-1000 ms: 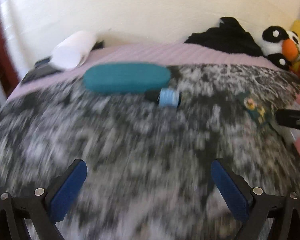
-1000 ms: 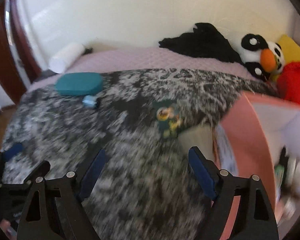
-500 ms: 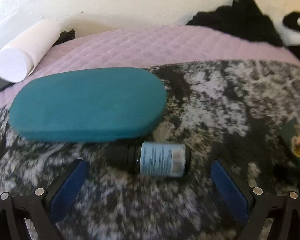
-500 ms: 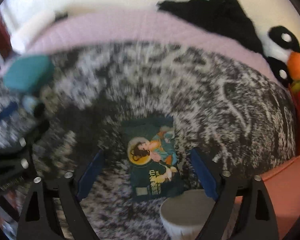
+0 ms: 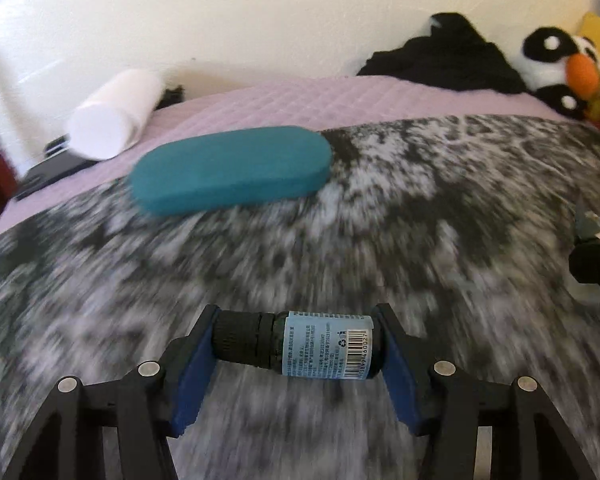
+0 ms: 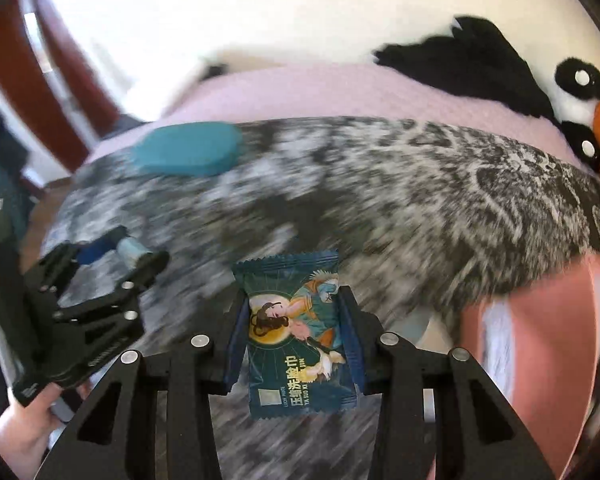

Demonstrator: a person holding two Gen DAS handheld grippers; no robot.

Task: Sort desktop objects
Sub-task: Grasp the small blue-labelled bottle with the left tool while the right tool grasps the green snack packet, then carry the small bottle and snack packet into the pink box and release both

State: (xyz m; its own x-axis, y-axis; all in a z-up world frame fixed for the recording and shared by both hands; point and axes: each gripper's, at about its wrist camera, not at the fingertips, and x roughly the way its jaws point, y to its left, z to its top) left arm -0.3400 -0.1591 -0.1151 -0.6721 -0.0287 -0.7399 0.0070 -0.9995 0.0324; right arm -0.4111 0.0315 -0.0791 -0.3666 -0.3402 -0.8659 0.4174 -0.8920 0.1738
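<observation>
Blue pads on the left gripper (image 5: 294,350) squeeze a small dark bottle (image 5: 300,350) with a light blue label; the bottle lies sideways between the jaws, cap at one pad and bottom at the other, up off the bed. The right gripper (image 6: 294,340) has its jaws closed onto a dark green packet (image 6: 296,336) with a picture of a lady on it; the packet is pinched by its two side edges and is also off the bed.

A teal case (image 5: 230,170) lies on the black and white blanket (image 5: 440,220), well apart from both grippers; a pink box (image 6: 540,340) sits at the right with some things inside, though they are too blurry to name.

I think the sorting is partly done; two things are in the air and look ready to go to the box; the teal case is left on the blanket.
</observation>
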